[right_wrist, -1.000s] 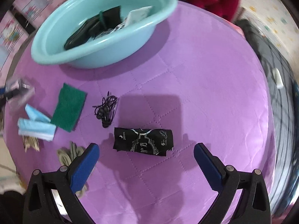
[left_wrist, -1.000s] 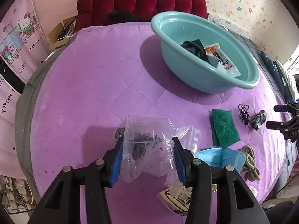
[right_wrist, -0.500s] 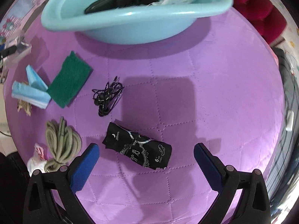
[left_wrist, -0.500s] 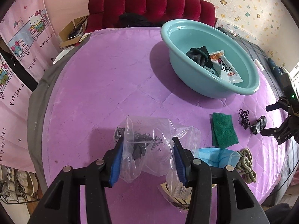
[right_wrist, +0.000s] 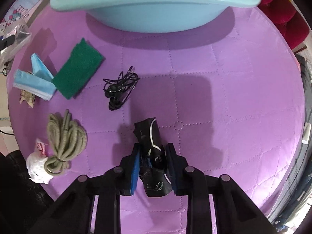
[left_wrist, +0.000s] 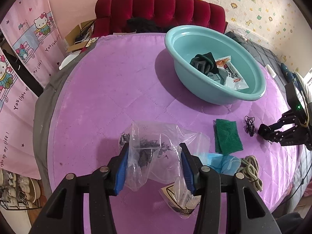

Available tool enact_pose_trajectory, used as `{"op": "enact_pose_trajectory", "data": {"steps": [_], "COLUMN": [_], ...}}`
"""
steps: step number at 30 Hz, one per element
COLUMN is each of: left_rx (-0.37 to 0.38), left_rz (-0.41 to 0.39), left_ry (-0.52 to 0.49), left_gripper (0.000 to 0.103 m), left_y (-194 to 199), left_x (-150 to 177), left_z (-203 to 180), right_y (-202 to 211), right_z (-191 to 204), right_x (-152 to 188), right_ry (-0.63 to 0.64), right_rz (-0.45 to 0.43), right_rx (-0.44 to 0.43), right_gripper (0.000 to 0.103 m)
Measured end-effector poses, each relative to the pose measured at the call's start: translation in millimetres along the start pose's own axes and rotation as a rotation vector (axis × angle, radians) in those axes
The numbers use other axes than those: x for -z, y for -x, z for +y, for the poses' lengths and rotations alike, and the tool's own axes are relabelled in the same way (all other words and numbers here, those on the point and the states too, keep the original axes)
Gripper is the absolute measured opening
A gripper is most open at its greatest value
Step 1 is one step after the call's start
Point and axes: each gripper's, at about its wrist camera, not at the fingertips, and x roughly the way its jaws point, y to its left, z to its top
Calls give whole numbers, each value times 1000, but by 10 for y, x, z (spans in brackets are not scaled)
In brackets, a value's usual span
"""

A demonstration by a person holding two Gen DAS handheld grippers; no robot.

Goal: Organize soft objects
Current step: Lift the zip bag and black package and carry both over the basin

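Note:
My left gripper (left_wrist: 154, 156) is shut on a clear plastic bag (left_wrist: 156, 152) with dark shreds inside, held above the purple quilted bed. My right gripper (right_wrist: 153, 156) is shut on a black soft packet (right_wrist: 152, 152) low over the quilt; it also shows at the right of the left wrist view (left_wrist: 273, 134). The teal basin (left_wrist: 195, 81) holds a dark cloth (left_wrist: 202, 64) and white packets (left_wrist: 232, 76). On the quilt lie a green scouring pad (right_wrist: 78, 70), blue face masks (right_wrist: 37, 80), a black tangled cord (right_wrist: 119, 85) and an olive rope coil (right_wrist: 64, 136).
A white crumpled item (right_wrist: 38, 165) lies by the rope near the bed's edge. A paper packet (left_wrist: 175, 200) lies under the held bag. A red tufted headboard (left_wrist: 159, 13) and pink curtain (left_wrist: 21, 62) stand beyond the bed.
My right gripper came down over the black packet and closed on it. My left gripper stayed shut on the plastic bag and pulled back a little.

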Motion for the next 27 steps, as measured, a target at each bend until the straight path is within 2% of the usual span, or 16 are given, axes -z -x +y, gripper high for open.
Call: {"op": "enact_pose_trajectory", "data": {"steps": [1, 4, 14, 16, 27], "left_rx": [0, 0, 19, 22, 53], "left_rz": [-3, -13, -31, -34, -73], "left_ry": [0, -11, -46, -60, -112], "left_gripper": [53, 53, 53, 53, 53], "left_y": [12, 58, 172, 197, 344], "left_x": [0, -1, 37, 41, -96], "left_z": [-7, -42, -164, -200, -370], "right_y": [10, 56, 165, 184, 875], "right_z": [-4, -7, 311, 441, 593], "right_x": [18, 91, 498, 468, 594], "right_ry": [-7, -42, -148, -163, -250], "right_rz": [-2, -23, -61, -71, -182], "right_rx": [-3, -9, 13, 22, 45], "right_gripper": [17, 15, 14, 14, 14]}}
